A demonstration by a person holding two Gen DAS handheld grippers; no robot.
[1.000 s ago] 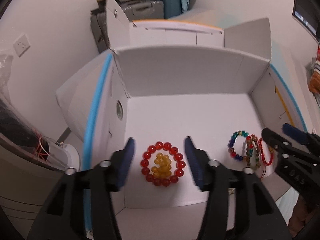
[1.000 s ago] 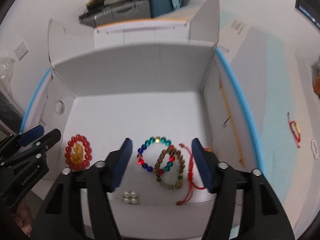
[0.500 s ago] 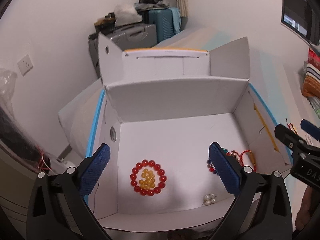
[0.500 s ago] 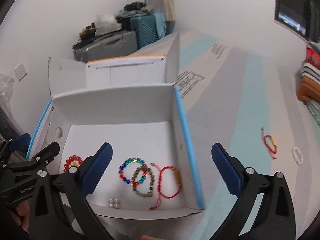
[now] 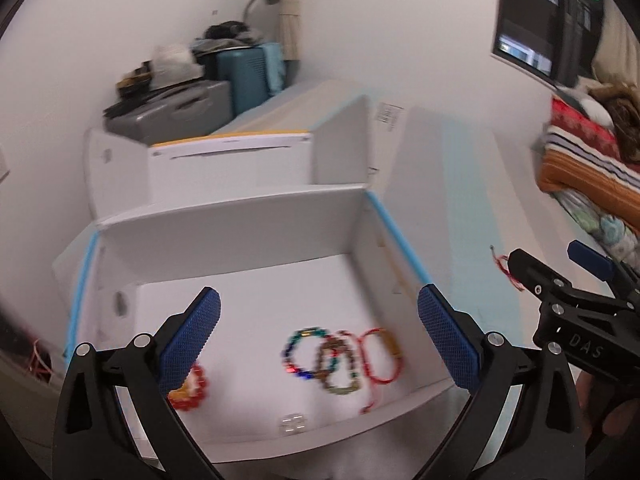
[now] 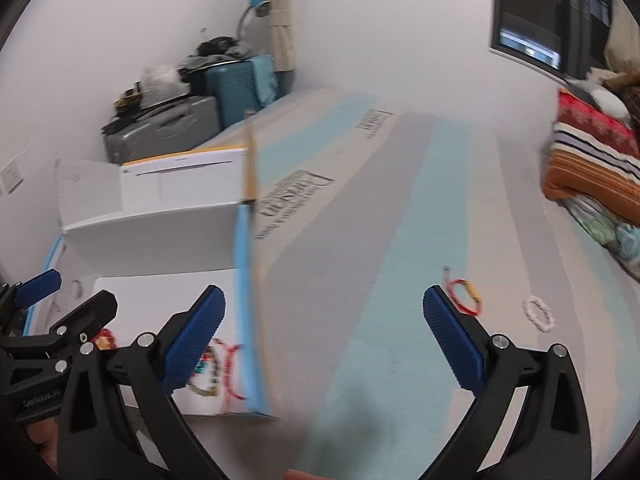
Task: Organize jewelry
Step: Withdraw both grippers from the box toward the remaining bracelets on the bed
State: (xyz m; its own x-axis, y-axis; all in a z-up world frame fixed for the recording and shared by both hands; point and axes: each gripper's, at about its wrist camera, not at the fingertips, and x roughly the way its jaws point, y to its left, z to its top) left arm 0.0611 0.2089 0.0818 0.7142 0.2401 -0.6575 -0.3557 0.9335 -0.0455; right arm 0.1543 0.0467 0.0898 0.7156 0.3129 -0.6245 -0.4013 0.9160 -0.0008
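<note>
An open white box (image 5: 248,216) holds a red bead bracelet with amber beads (image 5: 190,390), a multicolour bead bracelet (image 5: 302,354), a brown bead bracelet (image 5: 340,368), a red cord bracelet (image 5: 380,356) and small pearls (image 5: 294,424). My left gripper (image 5: 320,340) is open and empty above the box front. My right gripper (image 6: 324,340) is open and empty, to the right of the box (image 6: 160,236). A red cord bracelet (image 6: 464,294) and a white bead bracelet (image 6: 538,314) lie on the surface ahead of it.
The box stands on a large flat carton with pale blue stripes (image 6: 400,208). Suitcases (image 5: 192,104) are stacked in the far corner. Folded blankets (image 6: 592,160) lie at the right. A dark window (image 5: 540,20) is at upper right.
Both grippers have opened wide and pulled up and to the right. The right gripper now faces the carton and the two loose bracelets instead of the box.
</note>
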